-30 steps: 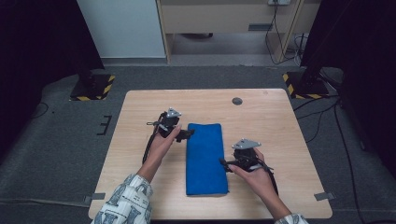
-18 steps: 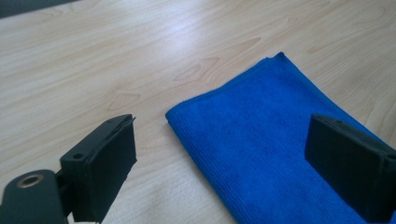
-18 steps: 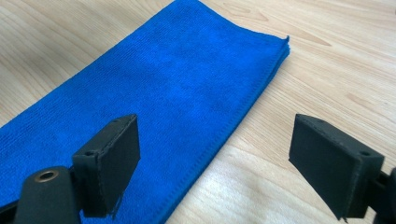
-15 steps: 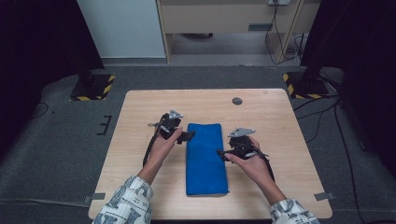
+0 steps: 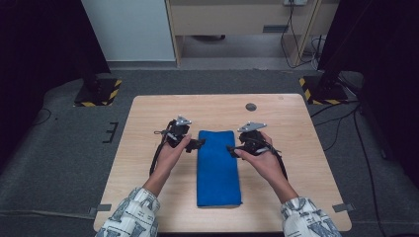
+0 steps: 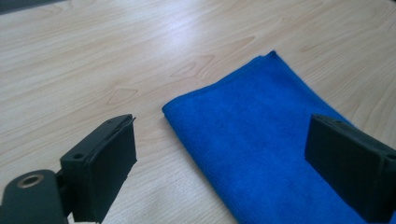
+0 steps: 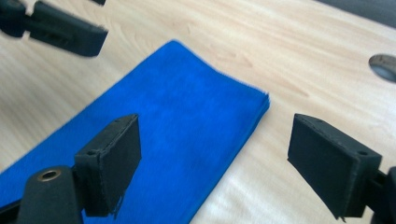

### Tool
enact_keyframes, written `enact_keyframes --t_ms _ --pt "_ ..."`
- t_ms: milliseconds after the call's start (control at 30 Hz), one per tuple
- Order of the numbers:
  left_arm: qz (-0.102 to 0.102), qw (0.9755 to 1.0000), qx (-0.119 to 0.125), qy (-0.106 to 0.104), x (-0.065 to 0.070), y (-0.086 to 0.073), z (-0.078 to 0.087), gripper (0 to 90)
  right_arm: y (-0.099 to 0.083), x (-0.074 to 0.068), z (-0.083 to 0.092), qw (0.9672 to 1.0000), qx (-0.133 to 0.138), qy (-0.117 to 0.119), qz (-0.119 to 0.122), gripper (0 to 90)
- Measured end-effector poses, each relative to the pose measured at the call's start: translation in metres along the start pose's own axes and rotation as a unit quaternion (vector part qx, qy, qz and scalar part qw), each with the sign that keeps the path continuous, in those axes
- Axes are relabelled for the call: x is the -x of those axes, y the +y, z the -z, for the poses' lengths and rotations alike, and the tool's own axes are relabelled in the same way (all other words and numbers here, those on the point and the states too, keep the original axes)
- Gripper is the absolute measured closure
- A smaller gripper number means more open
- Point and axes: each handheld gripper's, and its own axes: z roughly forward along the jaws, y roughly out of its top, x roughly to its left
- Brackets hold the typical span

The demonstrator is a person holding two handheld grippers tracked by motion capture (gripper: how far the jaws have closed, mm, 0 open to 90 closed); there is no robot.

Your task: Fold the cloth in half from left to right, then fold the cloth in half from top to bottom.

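Blue cloth (image 5: 218, 168) flat between both grippers' open jaws, untouched.

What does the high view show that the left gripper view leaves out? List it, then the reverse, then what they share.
High view alone: both hands, the right gripper, the table's dark round hole, the grey floor.
Left gripper view alone: the left gripper close up, jaws wide apart over a cloth corner.
Shared: the folded blue cloth flat on the wooden table.
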Motion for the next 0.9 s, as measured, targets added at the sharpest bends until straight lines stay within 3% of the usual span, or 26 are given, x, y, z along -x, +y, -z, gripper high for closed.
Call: enact_keyframes --t_ms 200,333,467,633,800,900 --pt "-0.019 0.9997 -0.009 0.009 0.004 0.003 -0.007 8.5 0.017 0.009 -0.01 1.0 0.004 -0.004 -0.001 18.8" --pt "-0.011 0.9998 -0.014 0.004 -0.001 0.004 -0.016 8.6 0.022 0.019 -0.024 1.0 -0.006 -0.002 -0.005 24.6" --pt "-0.003 0.9998 -0.017 0.007 -0.007 0.004 -0.028 9.2 0.024 0.027 -0.038 0.9999 -0.013 0.006 0.008 34.2" --pt "0.013 0.9996 -0.019 0.015 -0.017 -0.002 -0.04 14.0 0.024 0.038 -0.058 0.9996 -0.023 -0.014 0.006 47.7" --pt "0.015 0.9994 -0.026 0.019 -0.022 -0.005 -0.046 18.3 0.025 0.044 -0.07 0.9993 -0.028 -0.025 0.005 56.5" --pt "0.005 0.9987 -0.033 0.038 -0.023 -0.007 -0.051 23.0 0.025 0.047 -0.078 0.9992 -0.03 -0.026 0.002 58.0"
